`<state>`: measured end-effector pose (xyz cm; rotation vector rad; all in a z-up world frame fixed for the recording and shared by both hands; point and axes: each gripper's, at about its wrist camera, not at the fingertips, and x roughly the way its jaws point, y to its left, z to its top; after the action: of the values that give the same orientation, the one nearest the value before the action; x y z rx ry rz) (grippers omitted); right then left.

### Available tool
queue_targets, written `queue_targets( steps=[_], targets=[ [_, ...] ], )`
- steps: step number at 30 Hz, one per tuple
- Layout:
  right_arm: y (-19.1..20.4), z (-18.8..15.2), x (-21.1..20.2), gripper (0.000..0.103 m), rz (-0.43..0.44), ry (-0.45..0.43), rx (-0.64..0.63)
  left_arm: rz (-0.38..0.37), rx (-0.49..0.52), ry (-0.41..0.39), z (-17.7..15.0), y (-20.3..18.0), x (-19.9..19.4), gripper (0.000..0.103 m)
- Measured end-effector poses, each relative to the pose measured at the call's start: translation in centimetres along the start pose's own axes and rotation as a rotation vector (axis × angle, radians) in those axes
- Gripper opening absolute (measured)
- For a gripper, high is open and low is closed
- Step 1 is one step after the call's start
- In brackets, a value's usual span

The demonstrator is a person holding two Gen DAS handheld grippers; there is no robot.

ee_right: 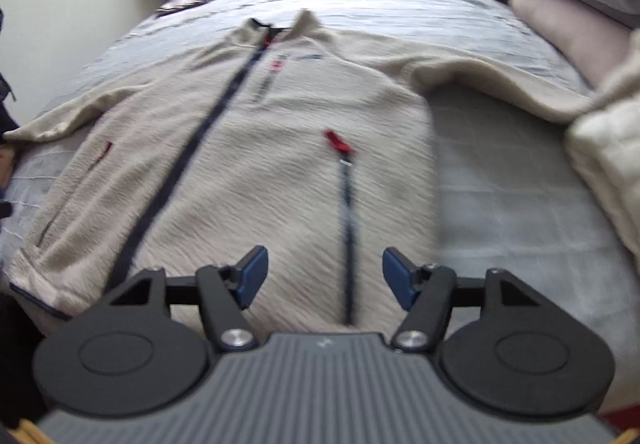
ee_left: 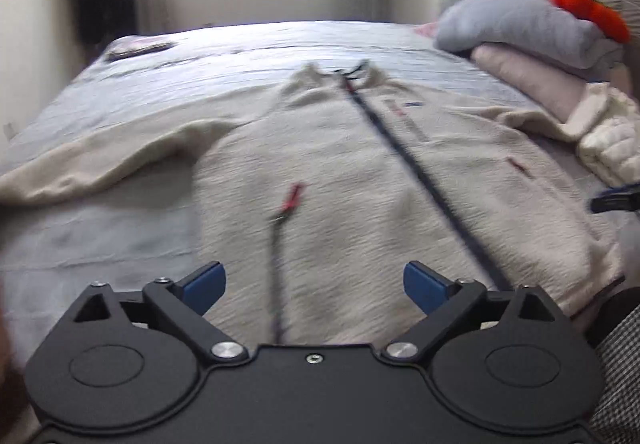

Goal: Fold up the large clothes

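Fleece (ee_left: 320, 164) lies flat on the bed (ee_left: 120, 244), collar away, hem nearest both grippers (ee_left: 315, 290) (ee_right: 324, 276), whose fingers are apart and empty.

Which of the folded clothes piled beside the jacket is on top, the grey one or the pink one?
The grey garment is on top. It lies over the pink garment, which sticks out beneath it, nearer the cream jacket.

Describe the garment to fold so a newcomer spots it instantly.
On the grey bed, spread flat in the middle with sleeves out, lies the cream fleece jacket. Unlike the folded pile of clothes at the side, it has a dark front zipper and red pocket pulls.
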<state>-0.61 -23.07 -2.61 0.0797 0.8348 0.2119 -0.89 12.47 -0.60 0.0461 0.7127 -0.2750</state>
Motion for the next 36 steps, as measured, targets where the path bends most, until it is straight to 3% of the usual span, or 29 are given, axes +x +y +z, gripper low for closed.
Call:
queue_targets(
  steps=[4,7,8,10,12,16,18,21,25,30,36],
  targets=[
    [2.1,0.8,4.8,0.065,-0.004,0.041,-0.056,-0.038,0.105,0.05,-1.0,-3.6,5.2,0.098],
    [1.8,-1.2,7.1,0.065,-0.027,0.101,-0.082,-0.01,0.17,0.206,-4.0,-4.2,8.2,0.098],
    [1.4,-1.5,6.9,0.065,-0.012,0.108,-0.076,-0.034,0.136,0.151,-5.0,-3.5,7.3,0.098],
    [0.5,-2.3,5.6,0.065,-0.052,0.126,-0.087,-0.076,0.144,0.169,-5.7,-2.4,6.2,0.098],
    [-0.3,-3.3,4.3,0.065,-0.019,0.132,-0.124,-0.118,0.117,0.215,-5.9,-1.4,4.9,0.098],
    [-2.4,-2.6,2.4,0.066,0.033,0.175,-0.03,-0.129,0.078,0.297,-4.8,-1.1,3.6,0.098],
    [-3.2,-1.3,1.1,0.071,0.032,0.146,-0.007,-0.113,0.041,0.284,-3.7,-1.3,3.0,0.099],
    [-5.0,1.1,-1.1,0.09,-0.079,0.036,-0.017,-0.092,0.018,0.209,-2.0,-1.7,2.4,0.103],
    [-9.8,4.6,-2.7,0.09,-0.227,-0.047,0.051,-0.047,-0.007,0.158,0.3,-1.9,3.8,0.103],
    [-17.5,8.1,-3.0,0.091,-0.326,-0.127,0.217,-0.002,-0.069,0.175,2.8,-1.8,6.7,0.103],
    [-26.2,10.9,-0.4,0.091,-0.418,-0.159,0.408,0.023,-0.064,0.159,6.0,-2.2,10.1,0.103]
  ],
)
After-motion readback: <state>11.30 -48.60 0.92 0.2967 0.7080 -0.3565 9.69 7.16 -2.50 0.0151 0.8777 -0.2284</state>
